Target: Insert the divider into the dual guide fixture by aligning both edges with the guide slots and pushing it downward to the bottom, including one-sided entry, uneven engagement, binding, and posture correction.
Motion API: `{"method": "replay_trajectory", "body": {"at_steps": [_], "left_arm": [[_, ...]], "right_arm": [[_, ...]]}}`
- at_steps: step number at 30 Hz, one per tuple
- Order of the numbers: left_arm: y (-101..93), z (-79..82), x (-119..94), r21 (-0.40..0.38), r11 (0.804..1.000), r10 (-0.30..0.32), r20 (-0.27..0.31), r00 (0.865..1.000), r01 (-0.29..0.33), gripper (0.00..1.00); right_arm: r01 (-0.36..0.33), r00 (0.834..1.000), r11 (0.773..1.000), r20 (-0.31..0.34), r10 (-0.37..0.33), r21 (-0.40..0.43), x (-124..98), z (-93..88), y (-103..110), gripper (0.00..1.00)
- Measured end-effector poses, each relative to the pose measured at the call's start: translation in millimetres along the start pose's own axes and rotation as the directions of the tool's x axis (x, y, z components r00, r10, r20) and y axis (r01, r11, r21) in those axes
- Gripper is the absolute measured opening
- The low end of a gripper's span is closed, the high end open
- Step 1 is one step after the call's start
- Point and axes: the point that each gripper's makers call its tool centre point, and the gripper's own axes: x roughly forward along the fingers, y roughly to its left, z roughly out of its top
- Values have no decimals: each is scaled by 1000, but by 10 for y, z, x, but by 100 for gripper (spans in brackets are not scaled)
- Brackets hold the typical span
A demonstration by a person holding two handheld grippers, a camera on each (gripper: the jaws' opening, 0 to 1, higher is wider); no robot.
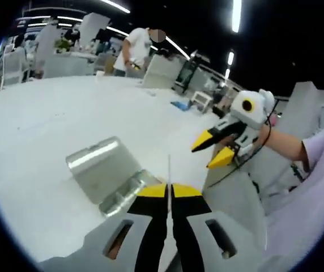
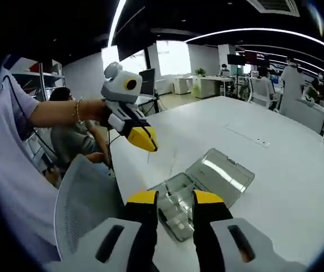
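Currently your left gripper [image 1: 169, 191] has its jaws closed on the divider [image 1: 169, 170], held edge-on above the fixture [image 2: 207, 184] on the table [image 1: 48, 124]. Right gripper [image 2: 171, 198] part-open, empty. Pre-insertion step; next, align both edges w/ slots.

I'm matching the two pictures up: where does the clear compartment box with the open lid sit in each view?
Left gripper view: the box lies lower centre-left, just beyond the shut jaws.
Right gripper view: the box lies lower centre, beyond the open jaws, lid to the right.
Shared landmark: the white table.
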Motion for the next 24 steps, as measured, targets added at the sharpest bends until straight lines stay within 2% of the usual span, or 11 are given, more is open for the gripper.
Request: {"method": "replay_trajectory", "body": {"at_steps": [10,15,22,24], "left_arm": [[-29,-127,170,131,991,-15,-40,999,21,0],[-135,-148,244,173,983,-46,-53,998,54,0],[-282,-212,333,254,962,-73,-110,991,99,0],[-339,-218,352,266,956,-92,-119,989,121,0]], "right_arm": [[-49,998,996,-46,46,-75,4,-44,-22,17],[-80,995,991,-70,72,-111,72,-44,-10,17],[-159,983,968,-117,138,-194,158,55,116,14],[-200,975,956,-141,172,-213,173,76,168,13]]}}
